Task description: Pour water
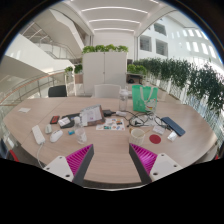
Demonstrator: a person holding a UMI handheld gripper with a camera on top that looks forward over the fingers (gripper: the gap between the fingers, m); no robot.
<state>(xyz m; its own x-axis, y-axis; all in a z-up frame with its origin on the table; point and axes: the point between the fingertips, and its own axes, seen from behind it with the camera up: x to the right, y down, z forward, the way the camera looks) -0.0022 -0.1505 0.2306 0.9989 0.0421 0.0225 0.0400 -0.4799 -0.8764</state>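
While wide open, tool [112, 150] well short of clear cup [124, 98] beyond.

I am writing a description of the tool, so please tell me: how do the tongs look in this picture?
The tongs have two pale grey fingers with blocky shapes that widen toward the camera. Each carries a bright magenta pad on its inner face, crossed by fine ridges. No cable, marking, sleeve or hand shows.

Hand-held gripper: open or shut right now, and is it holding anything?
Hand-held gripper: open, fingers spread wide, holding nothing; only bare table shows between them, and the cluttered items lie beyond the fingertips.
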